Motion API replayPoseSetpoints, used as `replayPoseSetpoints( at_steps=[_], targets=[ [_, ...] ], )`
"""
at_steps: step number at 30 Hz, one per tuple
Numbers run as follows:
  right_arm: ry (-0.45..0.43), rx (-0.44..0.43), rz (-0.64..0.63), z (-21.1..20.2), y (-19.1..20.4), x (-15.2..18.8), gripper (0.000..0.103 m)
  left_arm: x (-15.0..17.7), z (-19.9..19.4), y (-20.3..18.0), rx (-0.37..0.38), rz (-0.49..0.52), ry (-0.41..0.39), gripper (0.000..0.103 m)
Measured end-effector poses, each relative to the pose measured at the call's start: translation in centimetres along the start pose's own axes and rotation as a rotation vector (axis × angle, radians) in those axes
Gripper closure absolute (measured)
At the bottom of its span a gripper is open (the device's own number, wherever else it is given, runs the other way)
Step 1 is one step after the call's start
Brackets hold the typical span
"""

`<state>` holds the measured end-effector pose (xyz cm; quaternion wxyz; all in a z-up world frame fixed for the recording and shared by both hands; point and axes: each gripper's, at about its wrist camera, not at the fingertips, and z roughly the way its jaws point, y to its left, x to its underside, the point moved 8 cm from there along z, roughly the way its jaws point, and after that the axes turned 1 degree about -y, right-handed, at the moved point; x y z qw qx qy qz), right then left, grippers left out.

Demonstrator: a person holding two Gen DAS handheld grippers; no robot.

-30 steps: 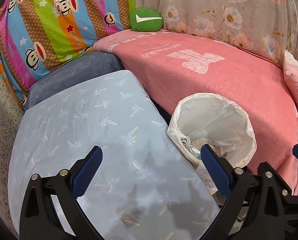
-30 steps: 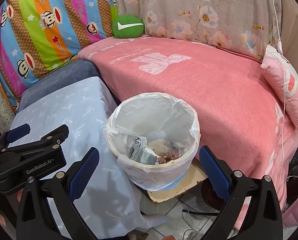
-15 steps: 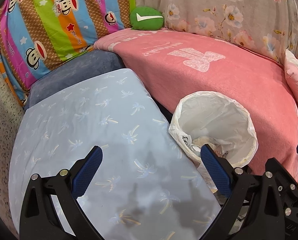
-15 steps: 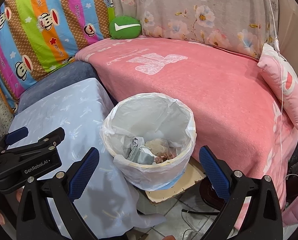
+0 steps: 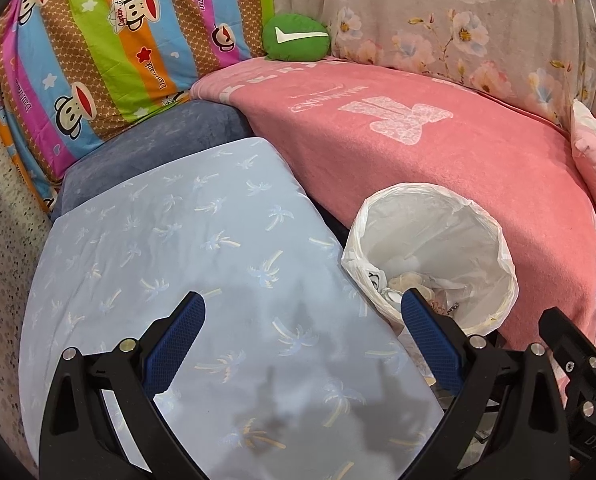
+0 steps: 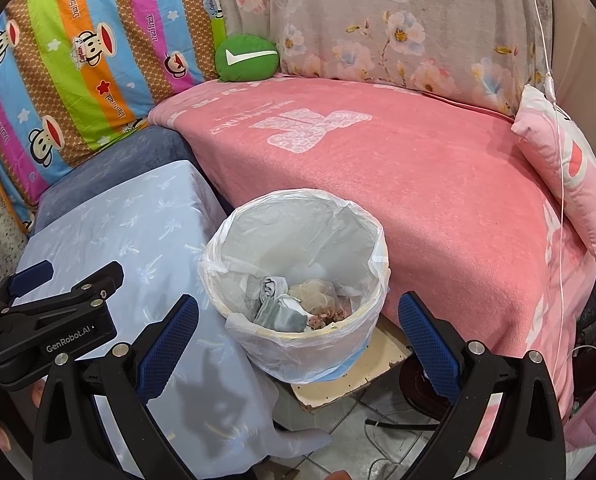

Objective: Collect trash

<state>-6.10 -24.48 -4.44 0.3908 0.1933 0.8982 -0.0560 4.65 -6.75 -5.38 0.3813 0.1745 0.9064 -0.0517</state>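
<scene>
Right wrist view: both my grippers (image 6: 298, 326) gape empty; trash seemingly all in the bin (image 6: 298, 300), so scan before reaching.

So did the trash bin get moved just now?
Cannot tell for sure, but probably not. In the right wrist view the bin shifts slightly, yet so does the green cushion, so the camera moved; it sits on the same board.

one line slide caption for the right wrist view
Open right claw above a lined bin holding trash beside a pink bed.
</scene>
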Motion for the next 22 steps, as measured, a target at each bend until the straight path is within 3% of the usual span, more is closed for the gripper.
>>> replayPoseSetpoints(
  at_steps=[22],
  targets=[
    [-0.006, -0.001, 0.016, -0.35, -0.28, 0.12, 0.006, 0.42, -0.3, -0.27, -0.005, 0.019, 0.012, 0.009]
  ],
)
